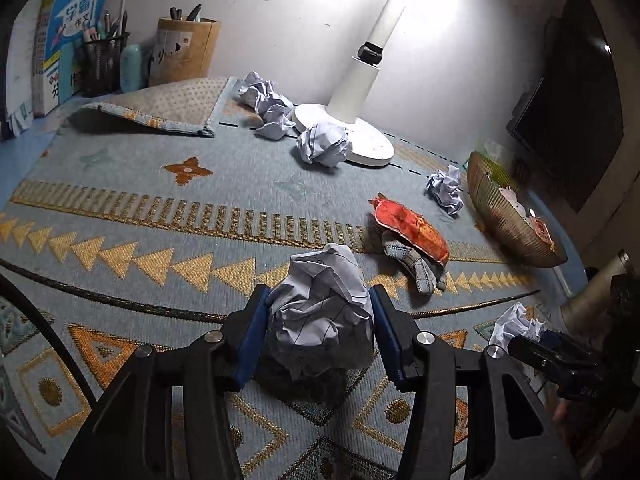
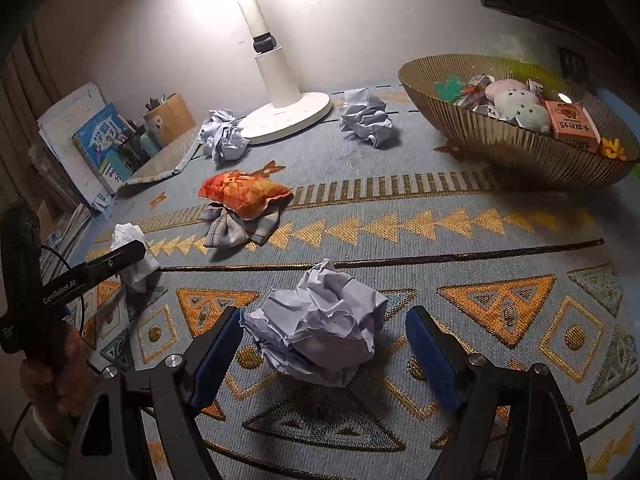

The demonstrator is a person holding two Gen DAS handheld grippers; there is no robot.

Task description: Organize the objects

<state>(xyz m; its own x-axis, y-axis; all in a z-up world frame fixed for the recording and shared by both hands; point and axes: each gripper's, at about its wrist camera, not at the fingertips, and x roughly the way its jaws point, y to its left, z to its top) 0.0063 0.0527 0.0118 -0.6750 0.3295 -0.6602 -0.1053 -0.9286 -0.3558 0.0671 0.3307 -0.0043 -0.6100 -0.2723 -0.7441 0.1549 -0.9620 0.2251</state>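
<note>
A crumpled white paper ball [image 1: 320, 312] sits between the blue pads of my left gripper [image 1: 319, 294], which touch it on both sides just over the patterned mat [image 1: 168, 184]. The right wrist view shows that gripper's finger [image 2: 116, 258] against the same ball [image 2: 134, 254]. My right gripper [image 2: 324, 314] stands open around a second crumpled paper ball [image 2: 320, 332] lying on the mat, with a clear gap at the right pad. More paper balls lie near the lamp base [image 2: 288, 116], at centre [image 2: 366, 118] and to the left [image 2: 222, 136].
A ribbed golden bowl [image 2: 500, 148] with plush toys and a small box stands at the back right. A red pouch [image 2: 244, 192] lies on a grey checked cloth [image 2: 236, 228] mid-mat. Books and pen holders [image 1: 184, 52] line the back left by the mat's folded corner [image 1: 160, 108].
</note>
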